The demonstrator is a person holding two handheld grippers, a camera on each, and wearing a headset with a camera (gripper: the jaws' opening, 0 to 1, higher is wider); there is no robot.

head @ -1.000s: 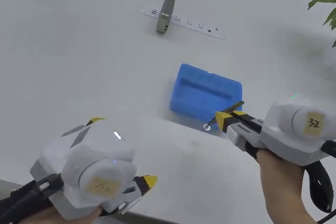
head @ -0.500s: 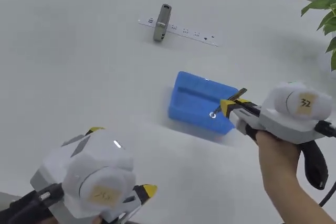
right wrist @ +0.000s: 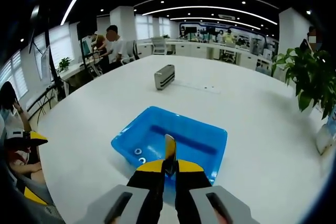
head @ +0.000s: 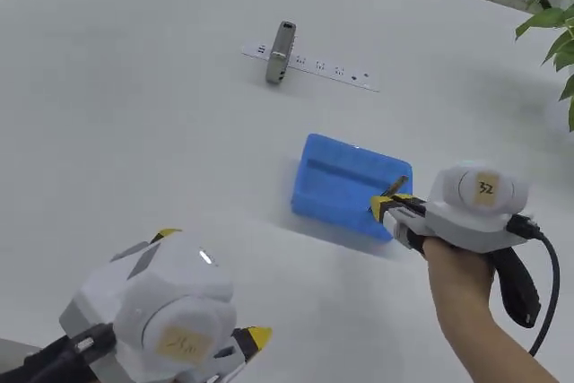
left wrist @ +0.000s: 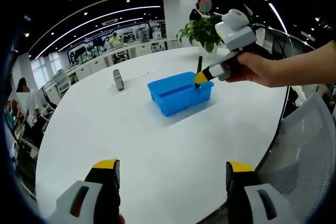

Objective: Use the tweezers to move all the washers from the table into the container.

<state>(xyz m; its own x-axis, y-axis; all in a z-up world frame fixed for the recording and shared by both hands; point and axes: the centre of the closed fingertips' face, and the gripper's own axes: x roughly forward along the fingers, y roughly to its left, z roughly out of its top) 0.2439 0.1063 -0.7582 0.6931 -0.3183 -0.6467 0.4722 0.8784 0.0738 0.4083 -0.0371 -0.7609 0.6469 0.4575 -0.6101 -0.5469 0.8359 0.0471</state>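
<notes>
Standing by the round white table point(head: 134, 132), I see the right gripper point(head: 386, 206) poised over the near right corner of the blue rectangular plastic container point(head: 301, 181). Its yellow-tipped jaws are pressed together on a pair of slim dark metal tweezers point(head: 395, 186). From the right gripper view the tweezers point(right wrist: 169, 148) point out over the inside of the blue tub. Whether their tips pinch anything I cannot tell. Two small silver washers point(right wrist: 138, 151) lie on the container's floor, close together near its left wall and just left of the tweezers. The left gripper point(left wrist: 173, 166) hangs low by the table's near edge, well apart from the container, its jaws spread wide with only bare tabletop between them. Beyond the container, well clear of it, a long flat white power strip point(head: 323, 66) lies on the table, with a grey metal block point(head: 281, 49) standing across its left end. Nothing lies between the container and the grippers. The white surface runs open to the left and front of the tub. A green leafy plant point(head: 552, 29) leans in at the far right edge. A grey mesh chair point(left wrist: 310, 145) sits against the table's rim on the person's side. Desks and people fill the office behind.
</notes>
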